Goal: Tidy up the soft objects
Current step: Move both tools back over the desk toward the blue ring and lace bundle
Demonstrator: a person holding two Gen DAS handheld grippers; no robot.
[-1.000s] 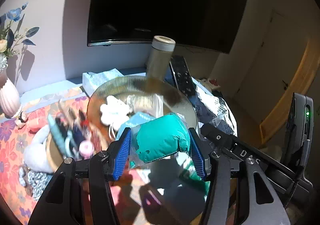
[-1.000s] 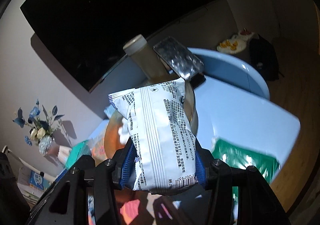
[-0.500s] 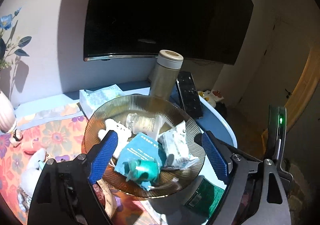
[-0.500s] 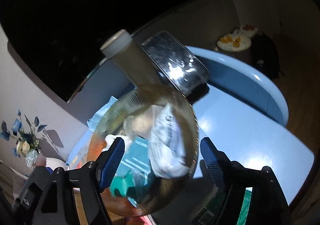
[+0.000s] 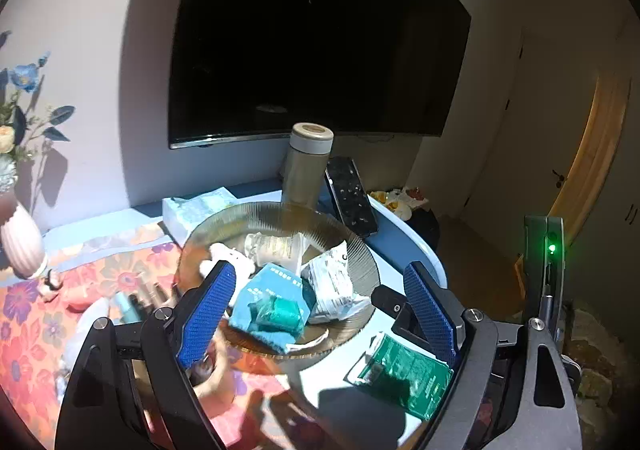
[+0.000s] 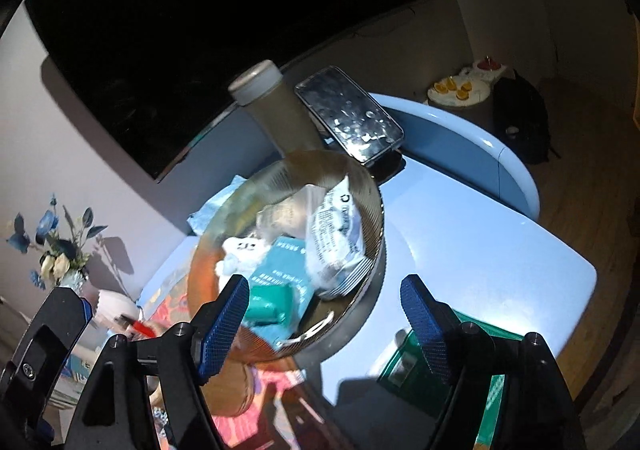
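My left tool [image 5: 318, 308] and right tool [image 6: 324, 312], jaws just opened, hold nothing above the glass bowl [image 5: 360, 250]; its near rim is possibly hidden; the green packet [image 5: 400, 374] lies partly cut off near the worktop [image 6: 480, 242] edge.

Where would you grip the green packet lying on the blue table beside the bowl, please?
Probably by the green packet's near short edge, coming from above with the jaws across its width. It lies flat and apart from the ribbed bowl, so a pinch of the thin edge seems likeliest to lift it.
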